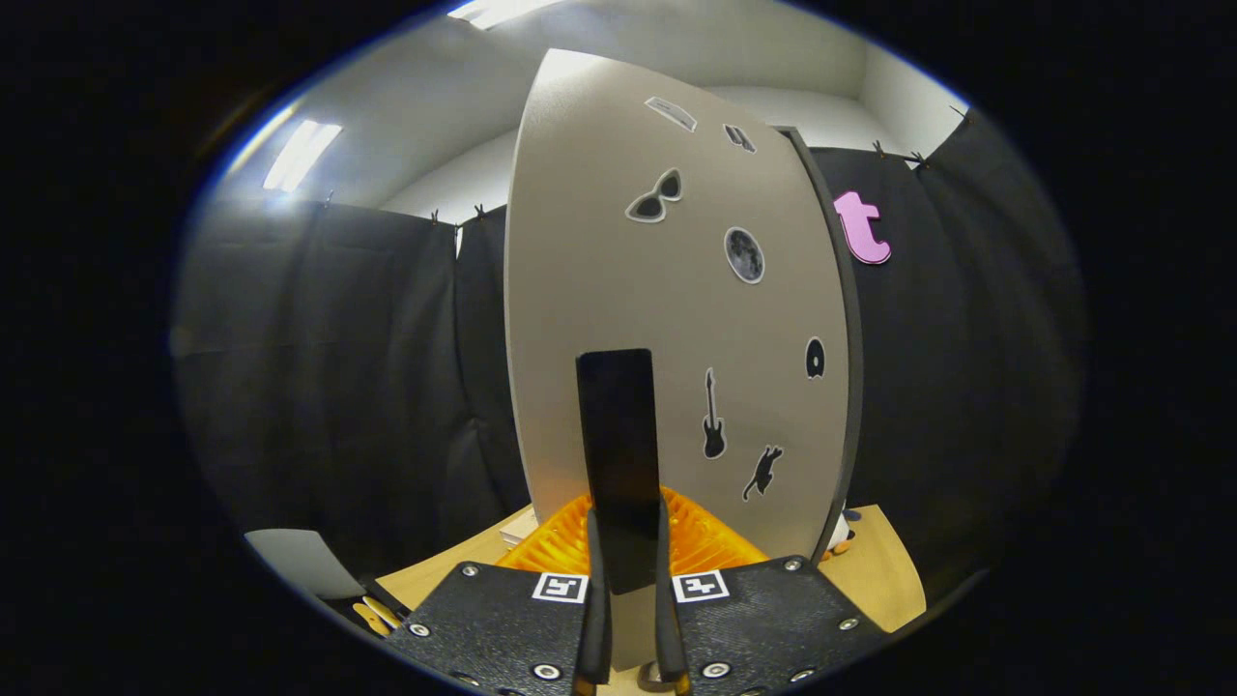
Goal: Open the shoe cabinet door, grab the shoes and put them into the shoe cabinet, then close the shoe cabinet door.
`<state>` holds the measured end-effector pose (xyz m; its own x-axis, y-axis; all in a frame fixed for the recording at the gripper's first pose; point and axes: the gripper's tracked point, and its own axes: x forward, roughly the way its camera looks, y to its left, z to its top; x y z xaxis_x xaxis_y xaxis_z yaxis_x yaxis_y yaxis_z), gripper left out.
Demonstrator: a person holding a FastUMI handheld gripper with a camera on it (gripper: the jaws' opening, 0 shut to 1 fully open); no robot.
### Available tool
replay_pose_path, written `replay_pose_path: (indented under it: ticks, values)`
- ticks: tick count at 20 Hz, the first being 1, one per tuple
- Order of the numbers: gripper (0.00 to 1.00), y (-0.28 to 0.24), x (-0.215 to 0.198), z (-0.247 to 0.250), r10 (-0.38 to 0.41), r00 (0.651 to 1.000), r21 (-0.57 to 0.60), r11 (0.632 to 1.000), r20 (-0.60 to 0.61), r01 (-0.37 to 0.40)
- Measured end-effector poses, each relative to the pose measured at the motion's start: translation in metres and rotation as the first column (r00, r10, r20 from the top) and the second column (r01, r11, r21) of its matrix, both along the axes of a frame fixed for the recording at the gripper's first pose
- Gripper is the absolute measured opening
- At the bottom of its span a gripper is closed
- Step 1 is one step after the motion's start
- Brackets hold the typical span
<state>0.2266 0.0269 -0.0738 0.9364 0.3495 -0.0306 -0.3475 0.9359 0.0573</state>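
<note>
Cabinet door (618, 290) is the biggest thing ahead of you: a tall pale panel with small stickers, standing upright on the wooden table (884, 580), its dark right edge turned slightly toward you. From these pictures you cannot tell whether it is ajar or flat against the shoe cabinet, whose body is hidden behind the panel. No shoes can be made out, unless the small pale thing peeking past the door's lower right corner is one.

Dark upright handle (618, 454) sits on the lower part of the door and runs down between your fingers. The gripper (630, 628) has its fingers drawn in close on either side of it, and they look clenched on the handle, though the contact itself is hard to confirm.

Judging from this, the main risk is the whole cabinet shifting or tipping on the table if you pull straight back instead of following the door's arc about its hinge. A second risk is the handle sliding out if the grip is only light, letting the door swing loose. Orange ribbed piece (701, 541) just beyond your fingers lies near the door's foot, as do some pale flat items (520, 530) to its left; a sweeping door or gripper could knock them
</note>
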Motion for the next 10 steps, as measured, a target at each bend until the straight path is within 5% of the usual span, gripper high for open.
replay_pose_path:
  ticks: [10]
  values:
    - [0.17, -0.0089, 0.0095, 0.0053, -0.073, 0.997, -0.027, 0.997, -0.011, 0.073]
